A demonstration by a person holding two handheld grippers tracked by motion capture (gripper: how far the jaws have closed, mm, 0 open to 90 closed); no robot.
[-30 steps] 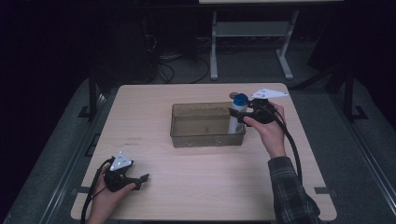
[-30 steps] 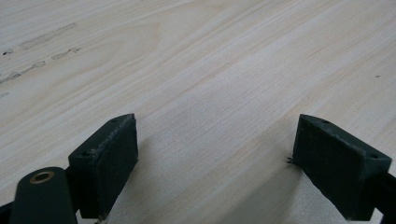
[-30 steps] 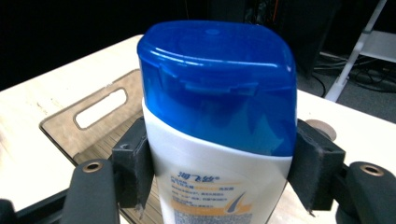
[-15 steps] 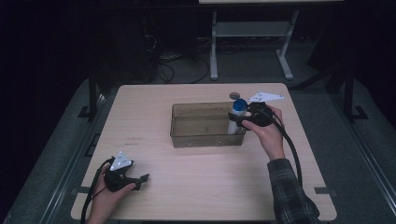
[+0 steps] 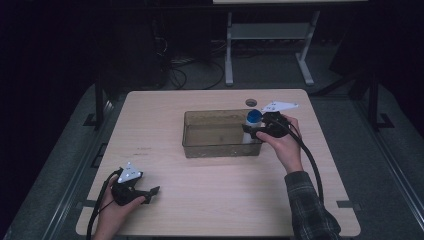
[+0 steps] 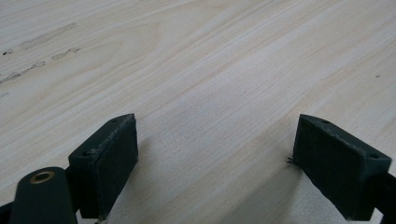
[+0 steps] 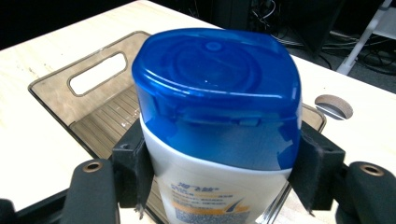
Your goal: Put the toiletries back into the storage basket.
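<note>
Pale wood-grain table (image 5: pixel 215 210) looks fine, but the smoky clear plastic bin (image 5: pixel 220 134) has hard walls, and the right gripper (image 7: pixel 219 172), clamped on that slick rounded white bottle (image 7: pixel 219 186) with glossy blue cap (image 7: pixel 219 93) at its right end, could clip the rim or let it slip, while the left gripper (image 6: pixel 224 158) idles open.

Glossy plastic bottle (image 7: pixel 219 140), clear smoky plastic bin (image 5: pixel 200 145), matt pale wood table (image 5: pixel 240 200)
</note>
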